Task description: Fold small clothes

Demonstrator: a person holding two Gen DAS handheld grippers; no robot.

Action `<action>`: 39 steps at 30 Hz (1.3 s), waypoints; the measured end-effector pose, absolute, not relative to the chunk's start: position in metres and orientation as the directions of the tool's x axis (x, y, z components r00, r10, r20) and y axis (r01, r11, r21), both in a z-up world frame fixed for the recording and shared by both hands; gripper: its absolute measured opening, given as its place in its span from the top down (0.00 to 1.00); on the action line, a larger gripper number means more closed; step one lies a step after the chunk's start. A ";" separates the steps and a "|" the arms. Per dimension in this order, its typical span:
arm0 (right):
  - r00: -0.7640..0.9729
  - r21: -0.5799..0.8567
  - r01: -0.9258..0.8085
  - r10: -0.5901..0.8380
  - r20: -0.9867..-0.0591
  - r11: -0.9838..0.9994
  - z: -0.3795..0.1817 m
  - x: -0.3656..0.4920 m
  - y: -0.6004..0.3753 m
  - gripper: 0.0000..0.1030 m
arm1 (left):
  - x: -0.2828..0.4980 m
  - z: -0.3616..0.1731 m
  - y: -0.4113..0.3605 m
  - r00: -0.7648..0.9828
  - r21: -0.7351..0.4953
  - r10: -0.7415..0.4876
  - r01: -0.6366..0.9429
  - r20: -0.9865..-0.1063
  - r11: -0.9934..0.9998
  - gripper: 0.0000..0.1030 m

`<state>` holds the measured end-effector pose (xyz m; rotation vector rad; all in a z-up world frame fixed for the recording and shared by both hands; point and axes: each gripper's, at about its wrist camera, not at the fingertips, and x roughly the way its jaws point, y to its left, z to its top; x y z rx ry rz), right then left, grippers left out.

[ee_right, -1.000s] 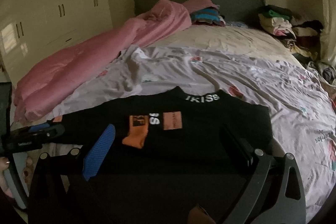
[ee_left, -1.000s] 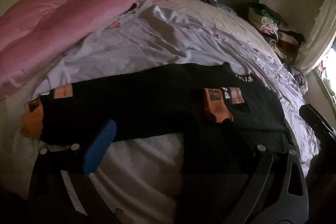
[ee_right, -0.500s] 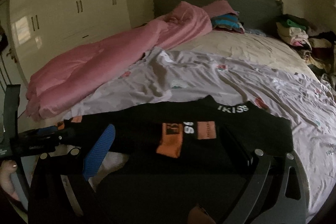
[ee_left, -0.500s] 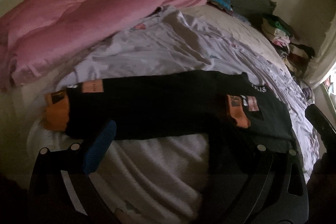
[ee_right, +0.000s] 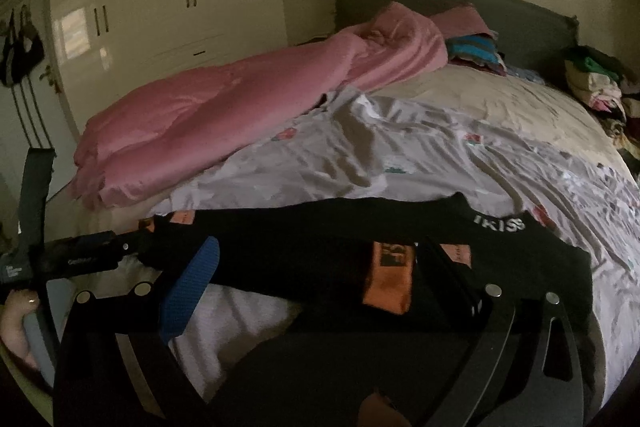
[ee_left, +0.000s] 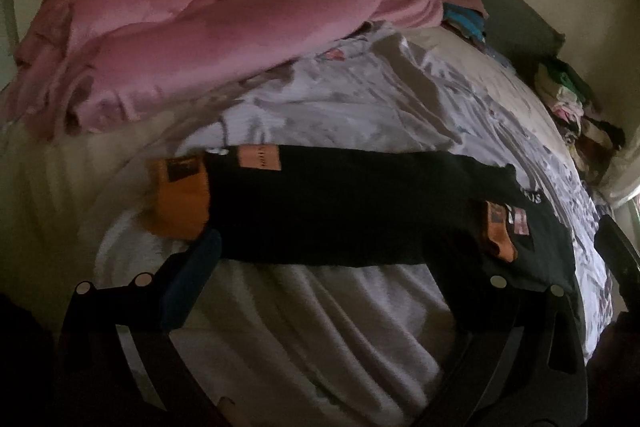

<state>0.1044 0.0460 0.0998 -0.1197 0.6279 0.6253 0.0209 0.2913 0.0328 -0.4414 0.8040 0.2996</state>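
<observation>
A black long-sleeved top (ee_left: 340, 211) with orange cuffs and patches lies on the bed. One sleeve is stretched out to the left, its orange cuff (ee_left: 182, 205) at the end. My left gripper (ee_left: 320, 267) is open just in front of that sleeve, its blue-padded finger (ee_left: 192, 279) near the cuff. In the right wrist view the top (ee_right: 320, 247) shows white lettering at the collar (ee_right: 500, 223). My right gripper (ee_right: 320, 275) is open over the top's body, near the second orange cuff (ee_right: 388, 279). The left gripper (ee_right: 80, 259) shows at that view's left edge.
A pink duvet (ee_right: 248, 99) lies along the bed's left side. A crumpled pale sheet (ee_right: 400, 155) covers the middle. Folded clothes (ee_right: 476, 53) sit by the grey headboard, and a heap of clothes (ee_right: 600, 83) at the far right. White wardrobes (ee_right: 160, 7) stand to the left.
Both grippers have shifted left along the bed. The sleeve now lies further stretched to the left, and the top's body sits further right in both views.
</observation>
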 end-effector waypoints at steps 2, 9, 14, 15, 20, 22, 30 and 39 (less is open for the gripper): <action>0.625 0.078 -0.595 0.521 -0.581 0.800 0.100 0.104 0.054 0.04 | 0.018 0.031 0.298 0.656 -0.264 0.104 -0.437 -0.748 0.860 0.09; 0.595 0.071 -0.640 0.552 -0.584 0.765 0.100 0.101 0.077 0.04 | 0.007 0.024 0.331 0.633 -0.274 0.140 -0.511 -0.762 0.815 0.09; 0.567 0.066 -0.670 0.567 -0.598 0.739 0.095 0.100 0.095 0.04 | -0.004 0.019 0.355 0.622 -0.297 0.154 -0.559 -0.768 0.774 0.09; 0.559 0.066 -0.678 0.572 -0.600 0.732 0.093 0.099 0.099 0.04 | -0.006 0.018 0.360 0.619 -0.298 0.161 -0.570 -0.769 0.765 0.09; 0.520 0.058 -0.718 0.590 -0.617 0.694 0.084 0.092 0.122 0.04 | -0.013 0.011 0.376 0.607 -0.315 0.165 -0.603 -0.777 0.733 0.09; 0.507 0.056 -0.731 0.596 -0.623 0.680 0.081 0.090 0.129 0.04 | -0.013 0.007 0.380 0.601 -0.321 0.161 -0.612 -0.783 0.722 0.09; 0.465 0.071 -0.752 0.604 -0.647 0.655 0.065 0.085 0.147 0.04 | -0.009 -0.026 0.391 0.602 -0.431 0.037 -0.611 -0.797 0.664 0.47; 0.461 0.104 -0.727 0.595 -0.658 0.679 0.057 0.089 0.131 0.04 | 0.003 -0.049 0.390 0.621 -0.488 0.017 -0.632 -0.784 0.602 0.55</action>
